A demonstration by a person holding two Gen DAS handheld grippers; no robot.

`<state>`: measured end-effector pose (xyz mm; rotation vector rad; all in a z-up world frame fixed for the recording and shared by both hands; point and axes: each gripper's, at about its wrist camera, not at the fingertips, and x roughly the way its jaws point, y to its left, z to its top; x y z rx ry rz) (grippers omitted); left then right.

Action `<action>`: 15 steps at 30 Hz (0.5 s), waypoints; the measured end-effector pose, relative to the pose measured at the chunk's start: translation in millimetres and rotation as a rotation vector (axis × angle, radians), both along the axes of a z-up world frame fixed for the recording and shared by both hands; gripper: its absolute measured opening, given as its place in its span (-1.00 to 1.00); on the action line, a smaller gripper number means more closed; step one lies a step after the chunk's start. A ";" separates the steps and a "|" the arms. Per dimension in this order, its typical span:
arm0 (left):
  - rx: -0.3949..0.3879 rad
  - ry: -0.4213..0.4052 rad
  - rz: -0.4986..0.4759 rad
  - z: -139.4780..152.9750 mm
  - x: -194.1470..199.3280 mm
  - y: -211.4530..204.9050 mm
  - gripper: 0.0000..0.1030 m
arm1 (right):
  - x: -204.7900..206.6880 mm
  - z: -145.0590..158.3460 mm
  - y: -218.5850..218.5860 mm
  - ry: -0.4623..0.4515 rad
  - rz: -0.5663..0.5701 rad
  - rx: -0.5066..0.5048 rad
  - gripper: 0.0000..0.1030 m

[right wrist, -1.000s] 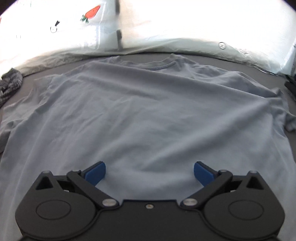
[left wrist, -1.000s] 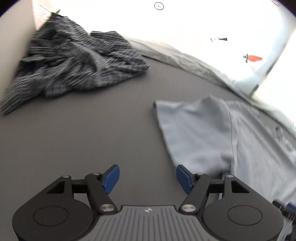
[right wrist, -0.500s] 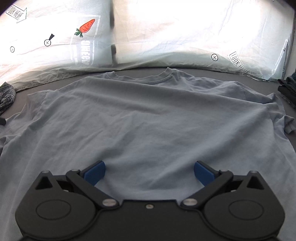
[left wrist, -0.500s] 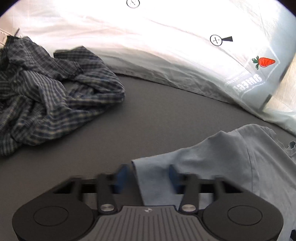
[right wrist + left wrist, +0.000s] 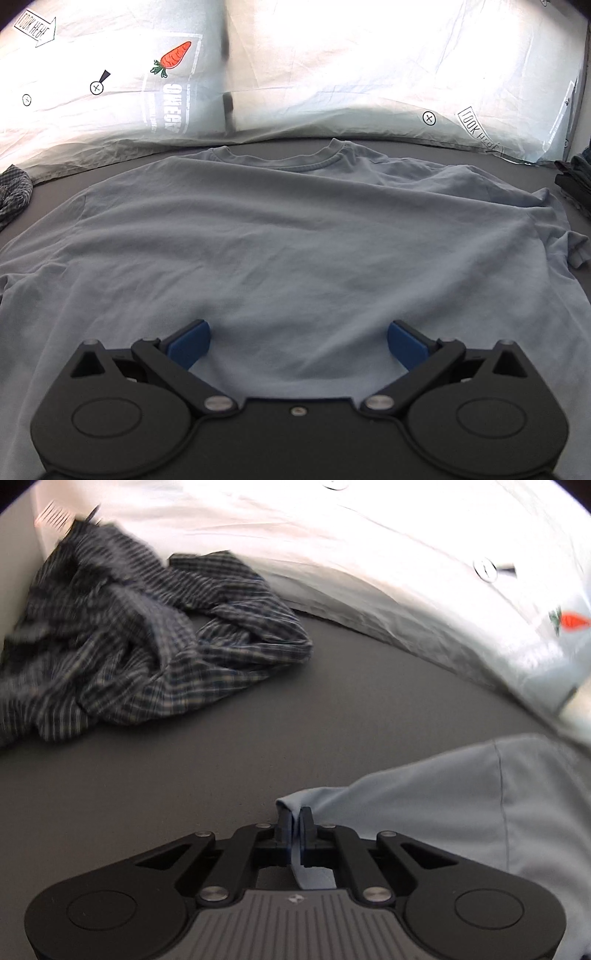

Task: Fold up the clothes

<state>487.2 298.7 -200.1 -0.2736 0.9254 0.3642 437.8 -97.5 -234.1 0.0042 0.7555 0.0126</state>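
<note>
A light blue T-shirt [image 5: 295, 236] lies spread flat on the grey table, its collar at the far side. My right gripper [image 5: 297, 341] is open and low over the shirt's near hem, its blue pads on either side of the cloth. In the left wrist view my left gripper [image 5: 294, 821] is shut on the edge of the shirt's left sleeve [image 5: 424, 797], and a strip of blue cloth runs back between the closed fingers.
A crumpled dark checked shirt [image 5: 147, 646] lies at the far left of the grey table [image 5: 258, 746]; its edge shows in the right wrist view [image 5: 14, 192]. White printed sheeting [image 5: 332, 74] backs the table. Dark folded clothes [image 5: 576, 177] sit at the far right.
My left gripper moved onto the sleeve edge and closed on it. My right gripper stayed open over the hem and shifted only slightly.
</note>
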 end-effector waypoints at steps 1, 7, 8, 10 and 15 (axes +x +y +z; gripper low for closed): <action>-0.002 0.003 -0.001 4.0 -1.3 -0.4 -0.80 | 1.4 1.1 -0.1 0.010 0.001 0.000 1.00; -0.016 -0.035 -0.049 43.8 -41.2 -24.0 -0.48 | 4.2 12.8 -4.1 0.107 0.004 -0.008 1.00; -0.019 -0.046 -0.058 50.9 -52.2 -31.4 -0.43 | -2.1 15.7 -7.0 0.095 -0.003 -0.009 1.00; -0.050 -0.051 -0.093 57.8 -74.7 -52.0 -0.36 | -18.5 22.5 -18.0 0.083 -0.030 0.016 1.00; -0.094 -0.003 -0.223 50.2 -123.8 -118.9 -0.33 | -70.0 35.6 -56.6 0.071 -0.096 0.043 0.99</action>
